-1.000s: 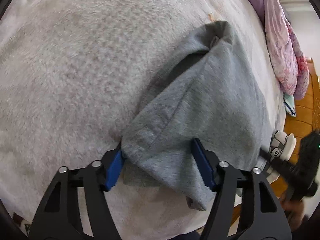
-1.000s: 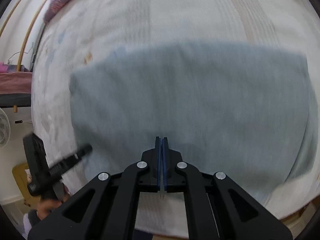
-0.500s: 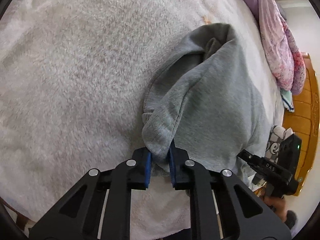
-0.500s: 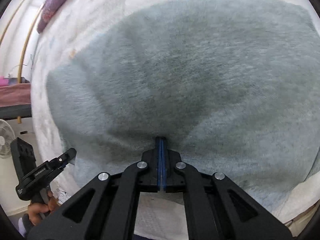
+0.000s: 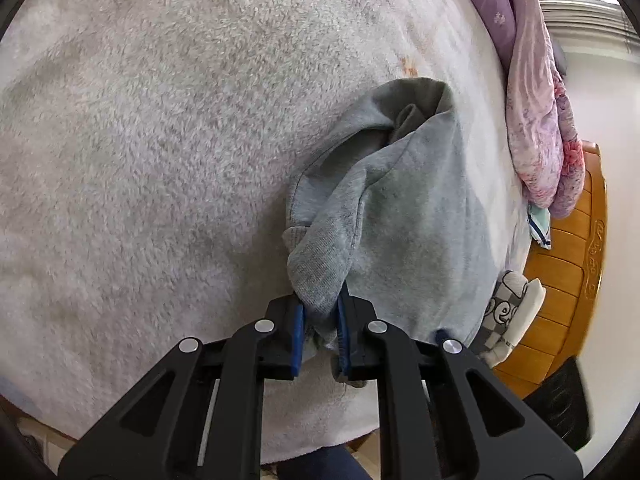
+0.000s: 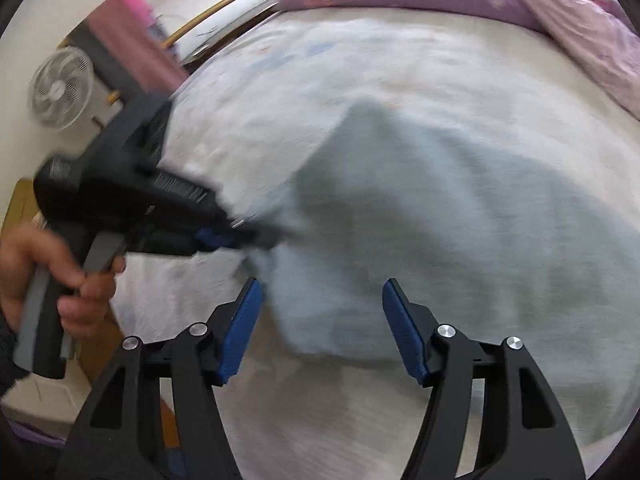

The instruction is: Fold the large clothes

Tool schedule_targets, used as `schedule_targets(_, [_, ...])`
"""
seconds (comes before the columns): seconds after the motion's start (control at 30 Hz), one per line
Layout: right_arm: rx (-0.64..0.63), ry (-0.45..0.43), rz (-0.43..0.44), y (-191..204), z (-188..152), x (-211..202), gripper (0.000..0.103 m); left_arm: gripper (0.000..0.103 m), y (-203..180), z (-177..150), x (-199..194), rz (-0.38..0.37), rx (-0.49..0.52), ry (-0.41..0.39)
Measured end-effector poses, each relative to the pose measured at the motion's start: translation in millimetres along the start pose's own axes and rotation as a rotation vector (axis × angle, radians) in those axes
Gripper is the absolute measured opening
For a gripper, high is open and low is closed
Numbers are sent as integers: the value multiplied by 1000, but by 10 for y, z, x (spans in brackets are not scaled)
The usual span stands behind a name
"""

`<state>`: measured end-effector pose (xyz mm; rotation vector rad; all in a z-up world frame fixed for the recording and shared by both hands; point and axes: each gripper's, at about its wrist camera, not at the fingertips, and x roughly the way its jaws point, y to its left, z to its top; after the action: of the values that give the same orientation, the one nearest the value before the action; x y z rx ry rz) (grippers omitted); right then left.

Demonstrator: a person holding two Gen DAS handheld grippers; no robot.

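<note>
Now grey sweatshirt (image 5: pixel 420 216) bunched in clamped left tool (image 5: pixel 320 330); right tool (image 6: pixel 320 330) agape, empty.

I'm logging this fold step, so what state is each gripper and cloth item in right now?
left gripper: shut on a bunched edge of the grey sweatshirt
right gripper: open, holding nothing
grey sweatshirt: folded over, lying on the white fleece blanket
pink quilt: crumpled at the bed's edge
</note>
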<state>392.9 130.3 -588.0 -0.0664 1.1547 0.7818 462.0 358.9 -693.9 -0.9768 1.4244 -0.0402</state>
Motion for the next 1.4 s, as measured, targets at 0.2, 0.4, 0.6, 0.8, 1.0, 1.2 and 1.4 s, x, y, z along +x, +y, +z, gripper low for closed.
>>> schedule_targets(0.2, [-97,8,-31,382,-42,460,61,13,-4,98,-2,-54,7,31])
schedule_targets(0.4, [-128,-9,-199,407,23,777,62,13,-95,134,15,-86,28,54])
schedule_targets(0.6, [-11,30,-198,159,193,850,15,20,-208,132,-123,-113,6,17])
schedule_targets(0.8, [244,-16,28,-320,330,365,12,44,-587,-12,-695,-84,76,-204])
schedule_targets(1.0, [636,-180,220,-1200,143,-522,11,44,-1143,-254,-604,25,146,-286])
schedule_targets(1.2, [945,-329,312,-1949,-315,-1107,10,57,-1853,-503,124,18,262,-169])
schedule_targets(1.4, [1078,-409,232,-2437,-702,-1464,10,71,-2486,-780,900,35,409,-68])
